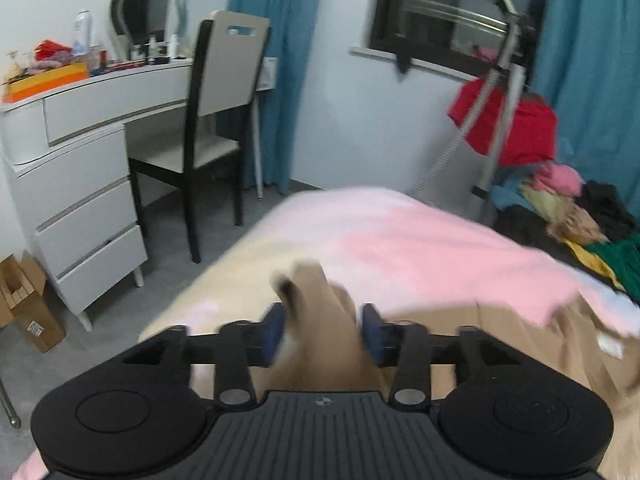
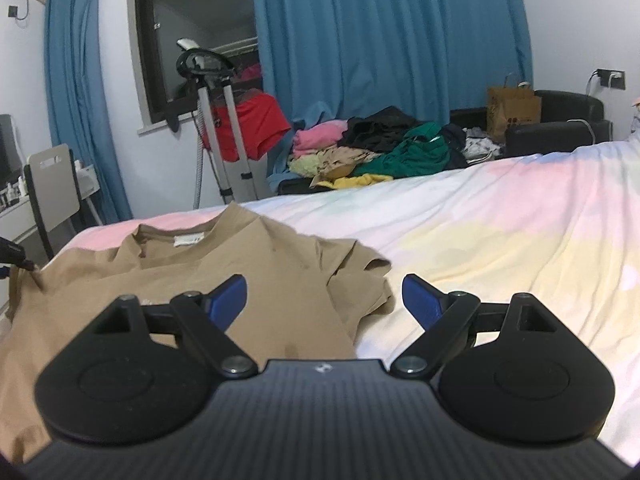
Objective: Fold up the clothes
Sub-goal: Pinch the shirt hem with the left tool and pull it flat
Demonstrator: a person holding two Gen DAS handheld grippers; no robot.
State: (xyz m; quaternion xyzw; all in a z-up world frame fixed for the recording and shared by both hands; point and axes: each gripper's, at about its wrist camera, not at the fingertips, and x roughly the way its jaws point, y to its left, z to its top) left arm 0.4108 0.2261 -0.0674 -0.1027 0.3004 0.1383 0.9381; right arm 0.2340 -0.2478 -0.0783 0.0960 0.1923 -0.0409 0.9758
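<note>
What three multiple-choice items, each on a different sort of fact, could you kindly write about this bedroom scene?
1. Where does the tan T-shirt lie?
A. on the bed
B. on a chair
C. on the floor

2. What colour is the garment hanging on the stand by the window?
A. green
B. red
C. white

3. How do the right gripper jaws stand?
A. shut on the T-shirt
B. shut on a sock
C. open, holding nothing

Answers:
1 A, the shirt is spread on the pastel bedcover.
2 B, bright red cloth drapes there.
3 C, a wide gap shows between the blue pads.
</note>
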